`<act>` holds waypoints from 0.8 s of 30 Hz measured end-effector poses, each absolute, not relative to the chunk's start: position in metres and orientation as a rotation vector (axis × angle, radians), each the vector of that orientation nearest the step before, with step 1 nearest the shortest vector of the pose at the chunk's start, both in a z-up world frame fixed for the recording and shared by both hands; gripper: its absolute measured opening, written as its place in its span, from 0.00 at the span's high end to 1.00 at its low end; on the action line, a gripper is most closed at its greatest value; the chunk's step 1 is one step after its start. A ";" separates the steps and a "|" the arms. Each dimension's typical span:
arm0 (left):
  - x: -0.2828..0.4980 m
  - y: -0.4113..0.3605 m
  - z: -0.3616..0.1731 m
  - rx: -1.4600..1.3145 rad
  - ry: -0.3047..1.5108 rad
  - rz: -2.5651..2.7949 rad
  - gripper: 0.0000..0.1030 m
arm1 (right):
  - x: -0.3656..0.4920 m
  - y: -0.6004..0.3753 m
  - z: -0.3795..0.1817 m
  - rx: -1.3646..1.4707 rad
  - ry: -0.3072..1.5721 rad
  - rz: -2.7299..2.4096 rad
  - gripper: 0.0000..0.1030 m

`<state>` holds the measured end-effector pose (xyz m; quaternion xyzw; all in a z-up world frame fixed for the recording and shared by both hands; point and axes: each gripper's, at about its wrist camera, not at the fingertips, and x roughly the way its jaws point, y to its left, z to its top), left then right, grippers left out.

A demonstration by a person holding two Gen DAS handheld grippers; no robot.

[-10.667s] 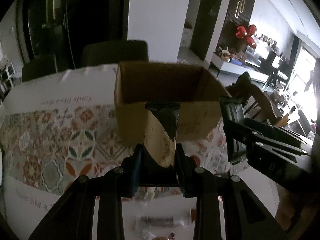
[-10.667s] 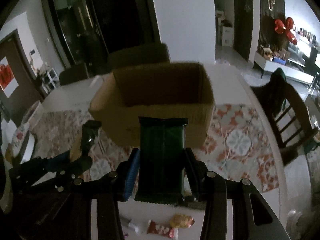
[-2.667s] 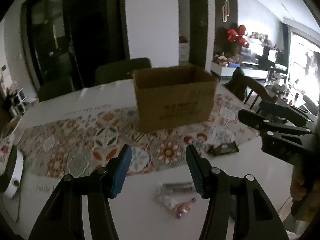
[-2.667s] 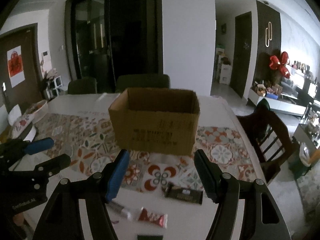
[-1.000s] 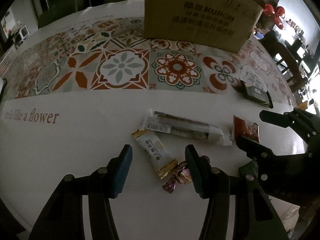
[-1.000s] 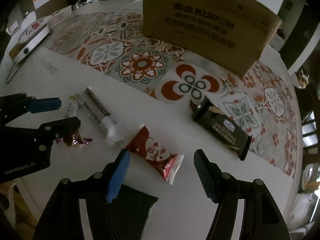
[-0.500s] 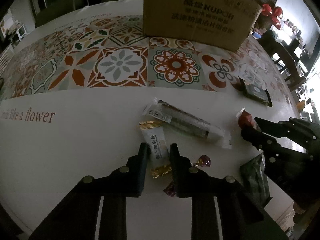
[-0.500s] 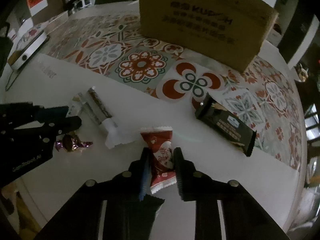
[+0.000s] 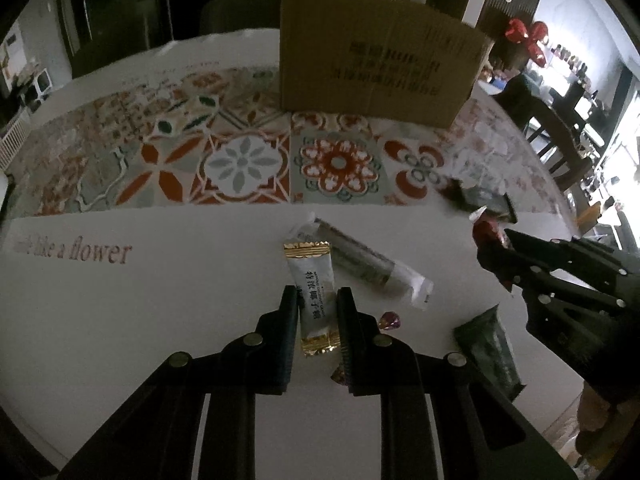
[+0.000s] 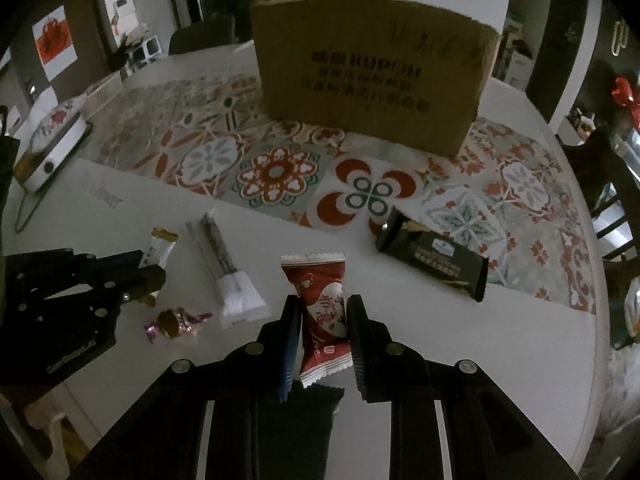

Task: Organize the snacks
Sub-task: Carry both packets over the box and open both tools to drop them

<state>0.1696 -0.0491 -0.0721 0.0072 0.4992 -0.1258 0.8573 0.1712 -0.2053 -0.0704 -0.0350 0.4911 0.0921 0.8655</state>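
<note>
Both tongs, left [image 9: 318,312] and right [image 10: 323,318], have seemingly lifted their packets.

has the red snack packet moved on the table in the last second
Yes. In the right wrist view the red snack packet has turned from slanting to pointing straight at the cardboard box, and the right gripper is now shut on it.

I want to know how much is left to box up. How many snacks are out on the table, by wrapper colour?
White: 1, the white bar in the left claw
Red: 1, the red pack in the right claw
Clear: 1, the long stick
Black: 1, the black bar
Purple: 1, the candy
Green: 1, the green packet
Total: 6
</note>
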 end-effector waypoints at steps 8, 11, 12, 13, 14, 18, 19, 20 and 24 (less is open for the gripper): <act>0.167 -0.050 -0.036 0.011 0.952 -0.303 0.80 | 0.167 -0.205 -0.045 -0.001 0.964 0.203 0.76; 0.168 -0.053 -0.023 0.020 0.912 -0.316 0.80 | 0.168 -0.206 -0.035 0.006 0.938 0.200 0.76; 0.168 -0.053 -0.019 0.022 0.901 -0.321 0.80 | 0.168 -0.207 -0.032 0.010 0.930 0.198 0.76; 0.169 -0.055 -0.015 0.025 0.888 -0.327 0.80 | 0.168 -0.207 -0.028 0.014 0.920 0.198 0.76; 0.169 -0.055 -0.011 0.028 0.876 -0.331 0.80 | 0.169 -0.208 -0.022 0.017 0.908 0.196 0.76; 0.177 -0.059 0.007 0.030 0.831 -0.354 0.80 | 0.172 -0.212 -0.004 0.040 0.858 0.184 0.76; 0.180 -0.061 0.012 0.032 0.818 -0.359 0.80 | 0.174 -0.214 0.001 0.047 0.845 0.182 0.76; 0.181 -0.062 0.016 0.034 0.809 -0.361 0.80 | 0.175 -0.215 0.006 0.052 0.831 0.180 0.76; 0.192 -0.066 0.038 0.042 0.747 -0.372 0.80 | 0.184 -0.220 0.023 0.070 0.785 0.168 0.76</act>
